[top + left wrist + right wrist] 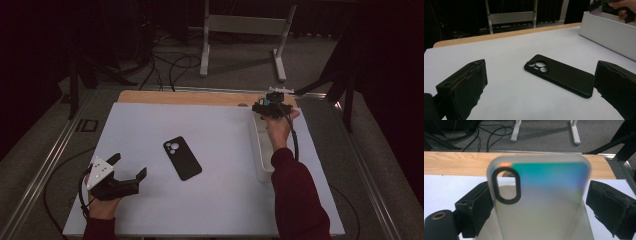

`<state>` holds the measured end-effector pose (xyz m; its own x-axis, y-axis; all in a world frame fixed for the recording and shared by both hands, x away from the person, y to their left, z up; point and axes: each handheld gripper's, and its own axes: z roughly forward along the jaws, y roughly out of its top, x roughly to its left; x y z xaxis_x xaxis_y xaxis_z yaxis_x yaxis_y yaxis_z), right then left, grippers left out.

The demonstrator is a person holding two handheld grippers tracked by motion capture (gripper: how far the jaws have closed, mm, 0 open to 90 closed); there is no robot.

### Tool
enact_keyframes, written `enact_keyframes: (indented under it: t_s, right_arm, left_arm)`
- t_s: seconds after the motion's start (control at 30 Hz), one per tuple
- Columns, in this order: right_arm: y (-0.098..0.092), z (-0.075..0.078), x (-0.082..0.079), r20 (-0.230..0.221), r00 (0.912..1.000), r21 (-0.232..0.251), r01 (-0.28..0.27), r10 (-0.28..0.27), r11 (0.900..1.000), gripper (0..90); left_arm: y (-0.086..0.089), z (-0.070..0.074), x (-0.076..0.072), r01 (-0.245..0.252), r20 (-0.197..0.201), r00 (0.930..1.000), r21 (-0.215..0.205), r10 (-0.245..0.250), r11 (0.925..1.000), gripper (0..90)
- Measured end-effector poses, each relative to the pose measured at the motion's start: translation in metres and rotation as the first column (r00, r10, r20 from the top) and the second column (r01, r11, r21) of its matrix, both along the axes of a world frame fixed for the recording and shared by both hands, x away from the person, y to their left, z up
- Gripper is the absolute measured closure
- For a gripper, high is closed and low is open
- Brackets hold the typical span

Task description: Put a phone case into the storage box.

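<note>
A black phone case (182, 158) (560, 75) lies back up in the middle of the white mat (220, 200). My left gripper (131, 165) (540, 75) rests at the near left, jaws wide open and pointed at that case, nothing between them. My right gripper (272, 107) (537, 205) hovers over the far end of a white box (260, 150) (606, 32). A translucent iridescent phone case (544, 195) stands upright between its jaws. The left pad lies against the case's edge, while a thin gap shows at the right pad.
The white box runs along the mat's right side. A wooden table edge (185, 97) (456, 163) borders the far side. Beyond it are a metal stand (245, 25) and cables (170, 65) on the floor. Bare mat surrounds the black case.
</note>
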<state>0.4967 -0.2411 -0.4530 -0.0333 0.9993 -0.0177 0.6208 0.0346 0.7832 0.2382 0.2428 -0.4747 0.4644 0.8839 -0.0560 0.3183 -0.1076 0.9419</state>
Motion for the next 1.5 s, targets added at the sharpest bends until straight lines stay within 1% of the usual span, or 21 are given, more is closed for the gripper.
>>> enact_keyframes:
  t_s: [0.03, 0.1, 0.27, 0.4, 0.53, 0.63, 0.77, 0.93, 0.97, 1.0, 1.03, 1.17, 1.2, 1.27, 1.37, 1.47, 1.5]
  right_arm:
    - [0.0, 0.001, 0.0, 0.007, 1.0, -0.001, 0.001, -0.001, 1.0, 8.2]
    - [-0.001, 0.003, -0.001, 0.019, 0.9998, 0.012, -0.008, 0.008, 1.0, 7.6]
    - [-0.004, 0.008, -0.004, 0.031, 0.9995, 0.058, -0.006, 0.004, 0.998, 7.6]
    - [-0.004, 0.011, -0.008, 0.035, 0.9992, 0.06, -0.02, 0.018, 0.998, 7.6]
    - [-0.004, 0.018, -0.015, 0.055, 0.996, 0.054, -0.074, 0.071, 0.996, 7.7]
    - [-0.002, 0.021, -0.022, 0.068, 0.9906, 0.056, -0.122, 0.118, 0.991, 7.7]
    - [0.0, 0.025, -0.032, 0.081, 0.9842, 0.05, -0.162, 0.157, 0.986, 7.7]
    - [0.004, 0.027, -0.047, 0.088, 0.9725, 0.06, -0.221, 0.216, 0.973, 8.3]
    - [0.004, 0.027, -0.047, 0.088, 0.9725, 0.06, -0.221, 0.216, 0.973, 8.3]
    - [0.005, 0.027, -0.05, 0.09, 0.9691, 0.063, -0.236, 0.23, 0.97, 8.5]
    - [0.006, 0.026, -0.056, 0.09, 0.963, 0.067, -0.26, 0.254, 0.963, 8.9]
    - [0.008, 0.027, -0.067, 0.099, 0.9523, 0.069, -0.296, 0.289, 0.953, 9.0]
    - [0.009, 0.029, -0.073, 0.106, 0.9463, 0.077, -0.314, 0.306, 0.946, 9.0]
    - [0.011, 0.033, -0.079, 0.121, 0.9385, 0.081, -0.334, 0.323, 0.939, 9.1]
    - [0.013, 0.038, -0.09, 0.143, 0.9245, 0.072, -0.366, 0.353, 0.928, 9.1]
    - [0.013, 0.043, -0.101, 0.167, 0.9107, 0.088, -0.395, 0.378, 0.914, 9.0]
    - [0.014, 0.044, -0.105, 0.168, 0.9083, 0.092, -0.401, 0.383, 0.911, 9.0]
  left_arm:
    - [0.0, 0.0, 0.0, -0.002, 0.001, 1.0, -0.003, 0.002, 1.0, 0.0]
    - [0.0, 0.0, 0.0, -0.001, -0.001, 1.0, 0.0, 0.001, 1.0, 0.0]
    - [-0.001, 0.0, 0.0, 0.001, -0.001, 1.0, 0.004, -0.001, 1.0, 0.0]
    - [-0.001, 0.0, 0.0, 0.001, -0.002, 1.0, 0.005, -0.001, 1.0, 0.0]
    - [-0.002, -0.001, 0.0, -0.001, -0.003, 1.0, 0.01, 0.001, 1.0, 0.0]
    - [-0.002, -0.001, 0.0, -0.002, -0.004, 1.0, 0.01, 0.002, 0.9999, 0.0]
    - [-0.003, -0.001, 0.0, 0.0, -0.003, 1.0, 0.011, 0.0, 0.9999, 0.0]
    - [-0.003, -0.001, 0.0, 0.0, -0.004, 1.0, 0.01, 0.0, 0.9999, 0.0]
    - [-0.003, -0.001, 0.0, 0.0, -0.004, 1.0, 0.01, 0.0, 0.9999, 0.0]
    - [-0.003, -0.001, 0.0, 0.001, -0.004, 1.0, 0.013, -0.001, 0.9999, 0.0]
    - [-0.003, -0.001, 0.0, 0.001, -0.005, 1.0, 0.014, -0.001, 0.9999, 0.0]
    - [-0.004, -0.002, 0.001, 0.002, -0.007, 1.0, 0.017, -0.001, 0.9999, 0.0]
    - [-0.005, -0.002, 0.001, 0.001, -0.008, 1.0, 0.016, -0.001, 0.9999, 0.0]
    - [-0.005, -0.002, 0.001, 0.003, -0.008, 1.0, 0.018, -0.003, 0.9998, 0.0]
    - [-0.005, -0.002, 0.001, 0.005, -0.011, 0.9999, 0.025, -0.004, 0.9997, 0.0]
    - [-0.005, -0.002, 0.002, 0.005, -0.01, 0.9999, 0.022, -0.005, 0.9997, 0.0]
    - [-0.005, -0.002, 0.002, 0.006, -0.011, 0.9999, 0.021, -0.006, 0.9998, 0.0]
